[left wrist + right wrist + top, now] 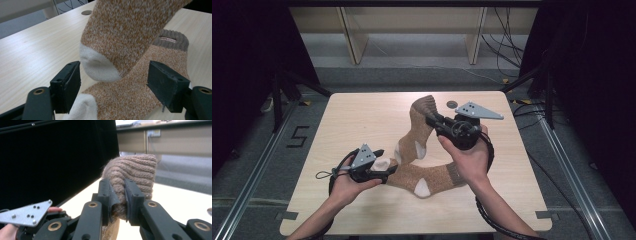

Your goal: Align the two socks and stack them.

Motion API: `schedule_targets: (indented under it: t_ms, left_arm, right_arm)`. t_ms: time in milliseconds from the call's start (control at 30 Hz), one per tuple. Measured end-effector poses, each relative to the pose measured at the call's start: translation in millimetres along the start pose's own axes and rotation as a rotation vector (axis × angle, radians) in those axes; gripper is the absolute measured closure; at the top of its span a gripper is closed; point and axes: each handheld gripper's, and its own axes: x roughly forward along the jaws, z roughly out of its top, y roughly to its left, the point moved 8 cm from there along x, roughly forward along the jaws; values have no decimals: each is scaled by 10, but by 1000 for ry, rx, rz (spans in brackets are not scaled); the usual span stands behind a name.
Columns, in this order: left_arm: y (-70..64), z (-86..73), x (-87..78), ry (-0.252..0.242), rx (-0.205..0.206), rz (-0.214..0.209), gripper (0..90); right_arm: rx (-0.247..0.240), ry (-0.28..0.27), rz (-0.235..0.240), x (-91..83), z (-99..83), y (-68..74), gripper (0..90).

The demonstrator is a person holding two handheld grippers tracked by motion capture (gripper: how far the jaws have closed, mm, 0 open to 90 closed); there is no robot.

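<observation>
right claw (121,195) clenched on ribbed cuff of raised fuzzy sock (419,132); left claw (113,85) released | flat sock (427,175)

Both grippers are showing matte black bodies w/ brass-ringed pivots on the linkage arms. Left gripper (379,162) is carrying a grey three-cornered plate w/ small screws; right gripper (432,119) is wearing the same plate. Black cables are trailing from each. Forearms are showing bare, no sleeves.

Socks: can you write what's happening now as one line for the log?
right gripper: shut on upper sock cuff, lifting | left gripper: open around lower sock toe | table: both socks crossed
</observation>
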Motion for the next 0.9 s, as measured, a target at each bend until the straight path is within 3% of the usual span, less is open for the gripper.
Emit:
schedule_targets:
  t_ms: [133,267,433,467,500,533,600,633,667,833,867,900]
  left_arm:
    - [-22,-39,51,11,-2,-11,301]
    - [-47,-35,140,31,-22,-35,363]
    - [-80,-29,269,77,-33,-51,408]
    - [-78,-50,293,113,-19,-57,421]
    - [-86,-51,335,113,-35,-56,435]
    - [-77,-65,367,128,-26,-58,452]
    - [-79,-93,438,159,-30,-66,476]
    - [-71,-112,488,176,-39,-65,481]
    - [-64,-125,514,191,-46,-61,485]
    - [2,-180,661,246,-91,-47,490]
    - [8,-182,684,249,-112,-42,494]
    - [15,-187,699,258,-133,-45,495]
  right_arm:
    - [24,53,-26,-42,-185,-83,770]
    - [57,127,-110,-130,-429,-280,763]
    - [85,227,-198,-231,-786,-558,752]
    - [94,239,-210,-244,-840,-597,750]
    - [103,263,-234,-272,-936,-668,747]
    - [91,287,-246,-288,-1012,-725,744]
    - [126,326,-277,-318,-1168,-796,738]
    - [153,339,-287,-321,-1241,-809,735]
    - [118,358,-297,-335,-1314,-885,731]
    - [127,387,-345,-397,-1515,-1051,692]
    - [107,394,-345,-409,-1529,-1075,682]
    - [121,402,-361,-425,-1556,-1090,657]
